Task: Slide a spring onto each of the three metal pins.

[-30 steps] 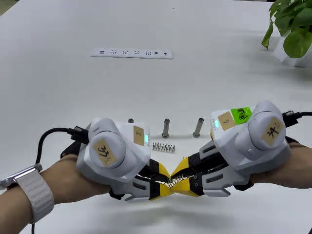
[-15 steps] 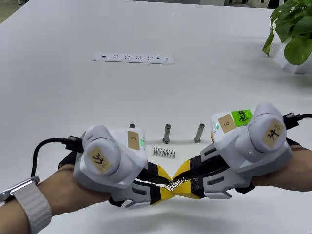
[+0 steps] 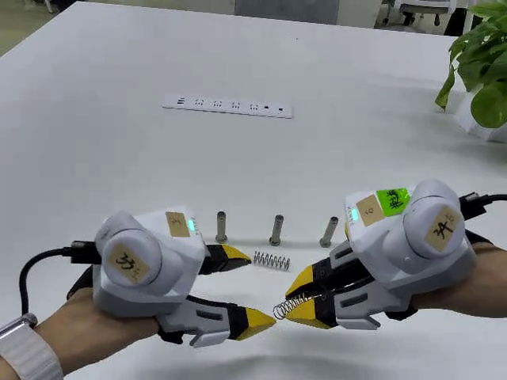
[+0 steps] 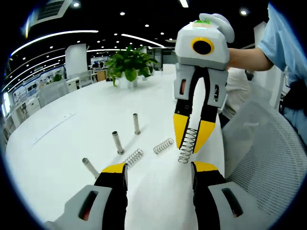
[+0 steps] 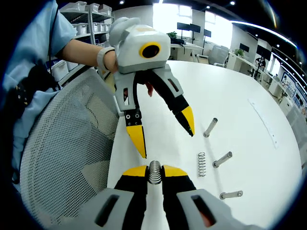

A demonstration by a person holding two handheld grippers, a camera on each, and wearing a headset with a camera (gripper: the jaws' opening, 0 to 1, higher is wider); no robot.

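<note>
One spring (image 5: pixel 154 172) between right gripper (image 3: pixel 297 299) jaws; left gripper (image 4: pixel 159 167) jaws wide apart.

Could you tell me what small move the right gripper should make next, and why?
Probably carry the spring toward the nearest pin and line it up over the pin's top. The right gripper is shut on the spring, the left gripper is open and apart from it, and that pin stands upright and bare.
</note>
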